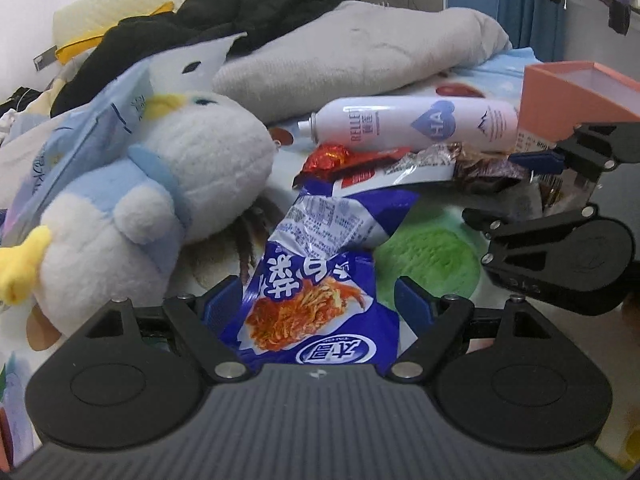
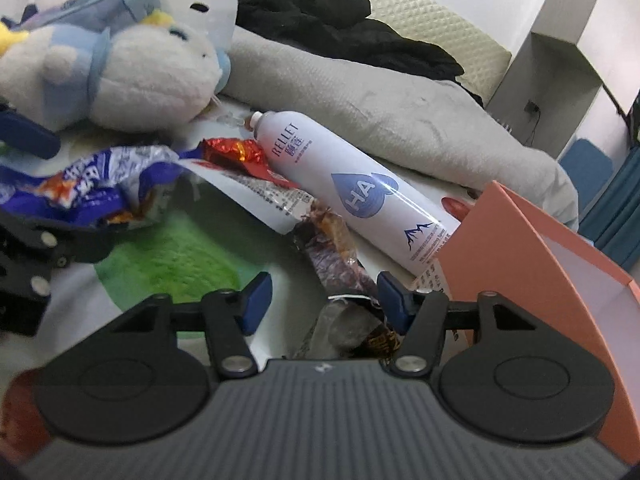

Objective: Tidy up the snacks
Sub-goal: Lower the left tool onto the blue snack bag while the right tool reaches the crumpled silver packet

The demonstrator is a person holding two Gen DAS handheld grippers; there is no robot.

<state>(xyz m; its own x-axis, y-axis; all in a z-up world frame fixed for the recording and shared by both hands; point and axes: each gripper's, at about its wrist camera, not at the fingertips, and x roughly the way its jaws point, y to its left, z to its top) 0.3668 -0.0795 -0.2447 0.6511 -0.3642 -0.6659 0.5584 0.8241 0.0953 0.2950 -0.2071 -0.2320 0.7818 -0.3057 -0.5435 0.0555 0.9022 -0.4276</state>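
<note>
Presently, the left gripper [image 1: 318, 300] stands wide apart around the blue snack bag [image 1: 316, 276] on the bed, pads clear of it. The right gripper [image 2: 324, 302] is partly open over a brown wrapper [image 2: 344, 268] just beside the pink box [image 2: 560, 264], gripping nothing. Each should probably close on a packet's flat middle, avoiding the spray bottle [image 2: 352, 192].

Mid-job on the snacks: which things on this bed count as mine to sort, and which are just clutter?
For the job:
blue snack bag
red foil snack
dark clear-wrapped snack
white snack packet
orange box, probably the container

Just lying about:
white spray can
plush toy
grey blanket
black clothes
</note>
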